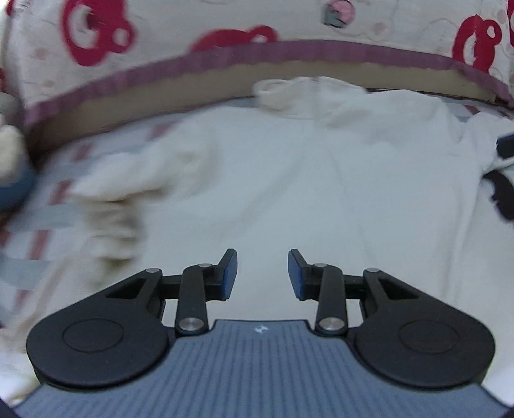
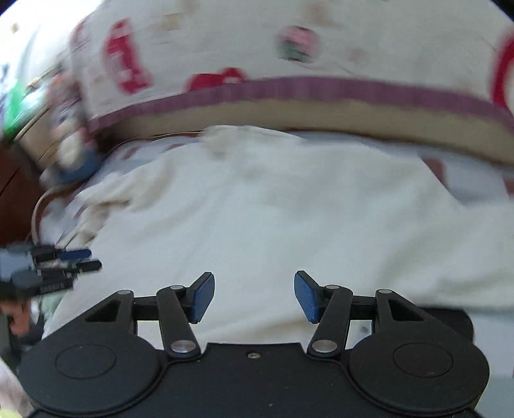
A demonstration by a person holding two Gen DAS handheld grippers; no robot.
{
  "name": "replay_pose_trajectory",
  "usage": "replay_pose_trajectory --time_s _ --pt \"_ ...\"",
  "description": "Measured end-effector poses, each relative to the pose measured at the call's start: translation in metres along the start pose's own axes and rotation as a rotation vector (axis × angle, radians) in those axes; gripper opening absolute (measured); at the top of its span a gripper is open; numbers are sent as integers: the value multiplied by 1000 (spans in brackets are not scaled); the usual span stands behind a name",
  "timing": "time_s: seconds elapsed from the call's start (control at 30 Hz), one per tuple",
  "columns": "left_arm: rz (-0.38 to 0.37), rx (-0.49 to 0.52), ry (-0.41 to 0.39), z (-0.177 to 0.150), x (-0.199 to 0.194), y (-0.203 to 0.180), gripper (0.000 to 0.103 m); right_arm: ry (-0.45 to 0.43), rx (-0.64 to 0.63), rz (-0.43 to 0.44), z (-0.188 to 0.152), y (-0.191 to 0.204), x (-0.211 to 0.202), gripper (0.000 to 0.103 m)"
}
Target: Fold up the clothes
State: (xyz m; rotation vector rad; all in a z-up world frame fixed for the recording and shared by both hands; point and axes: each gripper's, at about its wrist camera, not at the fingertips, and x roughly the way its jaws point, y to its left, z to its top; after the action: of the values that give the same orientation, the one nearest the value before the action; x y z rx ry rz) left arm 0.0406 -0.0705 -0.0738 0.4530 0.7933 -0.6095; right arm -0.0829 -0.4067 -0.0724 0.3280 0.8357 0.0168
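A cream white garment (image 1: 289, 180) lies spread on the bed, its collar toward the headboard and a bunched sleeve (image 1: 122, 183) at the left. It also shows in the right wrist view (image 2: 273, 209). My left gripper (image 1: 262, 273) is open and empty, hovering over the garment's near part. My right gripper (image 2: 253, 295) is open and empty over the garment's lower edge. The left gripper also shows at the left edge of the right wrist view (image 2: 77, 260); the right gripper shows at the right edge of the left wrist view (image 1: 504, 148). Both views are motion-blurred.
A striped bedsheet (image 1: 48, 218) lies under the garment. A cushion with red prints (image 1: 225, 25) and a purple band (image 1: 289, 53) runs along the back. A soft toy with a blue base (image 1: 13, 173) sits at the left. A wooden surface (image 2: 13, 199) is at far left.
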Motion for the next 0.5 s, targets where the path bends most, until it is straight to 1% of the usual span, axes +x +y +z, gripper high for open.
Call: replay_pose_trajectory --time_s 0.07,0.13,0.2,0.23,0.3,0.37,0.4,0.43,0.47,0.5 --pt "78 18 10 -9 -7 27 34 3 -68 19 10 27 3 61" --pt "127 -15 7 -12 -12 56 35 -3 -76 27 27 50 10 61" --pt "130 -101 -3 -14 -15 87 38 -11 -67 32 45 72 19 61" --pt "131 -143 -12 -16 -16 101 42 -15 -63 35 54 82 24 61" --pt "149 -208 -40 -24 -14 125 43 -23 -54 40 73 104 33 61" --pt "176 -230 -67 -35 -7 142 44 -28 -36 53 92 124 42 60" --pt "180 -245 -80 -42 -4 149 44 -23 -13 73 104 132 46 59" --pt "170 -275 -91 -50 -2 156 44 -10 -1 96 114 140 50 47" --pt "160 -306 -101 -59 -1 164 44 8 1 119 124 150 54 24" --pt "143 -338 -113 -67 1 171 44 26 2 143 134 160 58 13"
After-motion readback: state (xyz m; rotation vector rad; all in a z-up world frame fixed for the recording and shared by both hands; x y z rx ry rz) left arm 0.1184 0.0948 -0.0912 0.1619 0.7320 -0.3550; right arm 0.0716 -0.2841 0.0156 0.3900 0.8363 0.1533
